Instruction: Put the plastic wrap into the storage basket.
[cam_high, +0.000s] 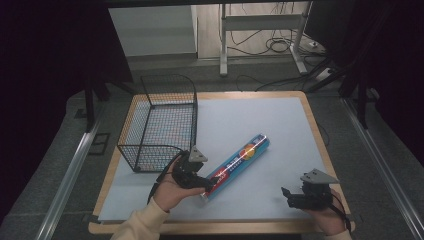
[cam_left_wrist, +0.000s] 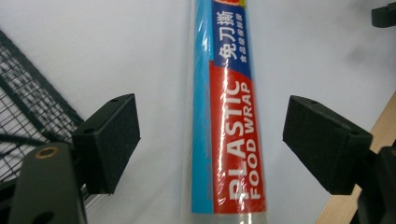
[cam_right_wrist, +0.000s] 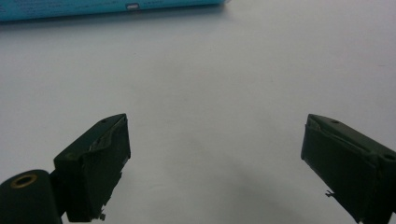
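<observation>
Straddling the near end of the roll of plastic wrap (cam_high: 238, 164), the left gripper (cam_high: 202, 187) has its jaws spread wide to either side, with a clear gap between each pad and the roll. In the left gripper view the roll (cam_left_wrist: 227, 121) runs straight up the middle between the two black pads (cam_left_wrist: 111, 140), neither of them touching it. No grip yet.

The roll lies flat on the pale blue mat (cam_high: 260, 120), slanted from near left to far right, its near end at the left gripper and its far end pointing toward the middle of the mat. It is just beside the wire basket (cam_high: 161, 122) but apart from it, and the basket looks bare inside.

The right gripper (cam_high: 292, 196) rests low at the near right corner of the mat, well apart from the roll. Its own view shows jaws standing wide over bare mat (cam_right_wrist: 224, 84), nothing between them; a strip of the blue roll (cam_right_wrist: 93, 8) crosses the top edge.

Judgement on progress: early. The approach and lining-up on the roll appear done. Left to do, likely: close on the roll, lift it, carry it over the basket rim and set it inside. The roll looks longer than the basket's short side, so it will probably need to be turned or tipped to fit.
</observation>
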